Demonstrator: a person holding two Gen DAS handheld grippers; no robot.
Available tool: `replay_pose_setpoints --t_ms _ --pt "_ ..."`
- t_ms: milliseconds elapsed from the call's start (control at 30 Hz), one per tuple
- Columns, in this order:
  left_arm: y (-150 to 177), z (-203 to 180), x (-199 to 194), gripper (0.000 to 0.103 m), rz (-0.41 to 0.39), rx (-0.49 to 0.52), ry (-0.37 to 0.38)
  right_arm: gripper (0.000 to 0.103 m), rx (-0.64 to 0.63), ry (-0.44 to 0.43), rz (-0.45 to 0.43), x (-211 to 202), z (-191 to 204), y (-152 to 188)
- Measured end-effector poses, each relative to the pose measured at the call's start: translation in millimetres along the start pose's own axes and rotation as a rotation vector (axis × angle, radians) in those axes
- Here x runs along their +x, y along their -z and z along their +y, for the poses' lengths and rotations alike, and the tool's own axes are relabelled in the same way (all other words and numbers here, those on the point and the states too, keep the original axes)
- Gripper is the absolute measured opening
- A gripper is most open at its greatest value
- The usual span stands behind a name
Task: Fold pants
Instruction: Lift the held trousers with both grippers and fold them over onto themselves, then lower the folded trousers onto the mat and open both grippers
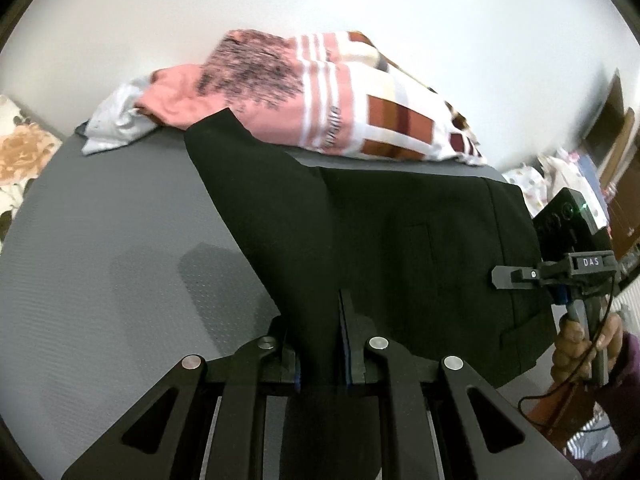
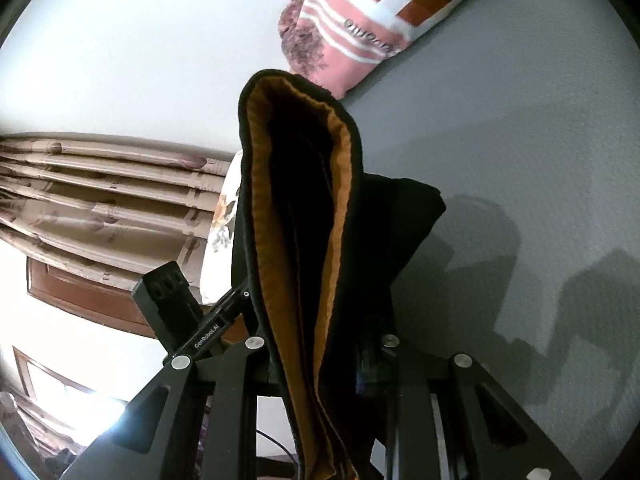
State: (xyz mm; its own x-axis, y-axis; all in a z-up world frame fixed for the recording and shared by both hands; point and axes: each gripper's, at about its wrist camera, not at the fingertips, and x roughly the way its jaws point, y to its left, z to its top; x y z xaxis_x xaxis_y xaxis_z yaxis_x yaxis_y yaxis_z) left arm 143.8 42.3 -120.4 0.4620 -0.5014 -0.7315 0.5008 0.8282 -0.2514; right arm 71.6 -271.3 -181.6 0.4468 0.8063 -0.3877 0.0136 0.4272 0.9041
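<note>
Black pants (image 1: 400,240) hang lifted above the grey bed surface (image 1: 100,240), stretched between both grippers. My left gripper (image 1: 318,320) is shut on one edge of the cloth, which runs down between its fingers. At the far right, my right gripper (image 1: 504,276) pinches the other end, with a person's hand (image 1: 580,340) on its handle. In the right wrist view the pants (image 2: 300,184) show an orange-brown lining along the waistband, and my right gripper (image 2: 320,356) is shut on that thick folded edge. The left gripper (image 2: 240,296) shows at the left behind the cloth.
A pile of pink and striped clothes (image 1: 280,92) lies at the back of the bed against the white wall, also seen as a pink heap (image 2: 352,32). A floral pillow (image 1: 20,148) sits at the left edge. A curtain (image 2: 100,184) hangs beyond the bed.
</note>
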Motion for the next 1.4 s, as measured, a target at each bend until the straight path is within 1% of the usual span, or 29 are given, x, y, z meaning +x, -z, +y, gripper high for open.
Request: replay_pose_setpoints --t_ms 100,333,500,633,833,867,933,967,1000,1033,1067,1100,1167,1200,1300,1400 --pt "-8.4 18.5 -3.4 0.014 -0.022 -0.008 -0.028 0.022 -0.002 -0.010 0.011 19.2 6.8 -11.5" --pt "-32.5 69.9 -4.5 0.014 -0.065 -0.046 -0.083 0.022 -0.019 -0.034 0.039 74.1 22.6 -51.3" --pt "-48.0 114.2 7.1 0.014 -0.084 -0.090 -0.119 0.022 -0.026 -0.044 0.049 113.3 24.1 -80.2" --pt "-51.8 144.7 25.5 0.014 -0.072 -0.117 -0.140 0.021 -0.015 -0.031 0.053 136.1 13.2 -102.9" --pt "-42.5 174.4 54.6 0.017 -0.023 -0.137 -0.155 0.021 -0.006 0.040 0.052 155.1 -8.0 -122.5" --pt "-40.4 177.7 56.8 0.020 -0.024 -0.137 -0.158 0.021 -0.005 0.048 0.051 155.4 -11.4 -122.4" --pt "-36.6 181.3 58.3 0.031 -0.037 -0.139 -0.176 0.021 -0.007 0.068 0.046 155.2 -16.7 -122.1" --pt "-35.3 183.7 59.3 0.039 -0.042 -0.140 -0.193 0.021 -0.009 0.085 0.044 155.2 -19.4 -120.9" --pt "-33.6 185.0 60.5 0.044 -0.049 -0.140 -0.208 0.022 -0.009 0.096 0.041 155.0 -21.5 -119.7" --pt "-32.2 185.3 61.5 0.048 -0.053 -0.136 -0.227 0.025 -0.013 0.111 0.033 153.6 -23.9 -117.4" --pt "-31.2 185.7 62.0 0.057 -0.055 -0.132 -0.248 0.029 -0.015 0.126 0.025 153.4 -24.4 -116.9" --pt "-29.5 185.7 62.5 0.065 -0.058 -0.125 -0.284 0.030 -0.018 0.142 0.017 151.7 -24.7 -115.0" --pt "-27.8 186.9 59.1 0.068 -0.076 -0.119 -0.333 0.033 -0.031 0.161 0.001 149.0 -20.8 -112.7" --pt "-27.0 189.0 55.0 0.068 -0.093 -0.123 -0.342 0.035 -0.037 0.180 -0.009 147.3 -19.2 -111.7" --pt "-27.9 203.0 36.5 0.071 -0.142 -0.186 -0.379 0.035 -0.074 0.221 -0.060 135.5 -8.1 -106.1" --pt "-28.1 213.2 9.7 0.071 -0.199 -0.244 -0.407 0.036 -0.145 0.264 -0.107 124.3 13.3 -98.6"
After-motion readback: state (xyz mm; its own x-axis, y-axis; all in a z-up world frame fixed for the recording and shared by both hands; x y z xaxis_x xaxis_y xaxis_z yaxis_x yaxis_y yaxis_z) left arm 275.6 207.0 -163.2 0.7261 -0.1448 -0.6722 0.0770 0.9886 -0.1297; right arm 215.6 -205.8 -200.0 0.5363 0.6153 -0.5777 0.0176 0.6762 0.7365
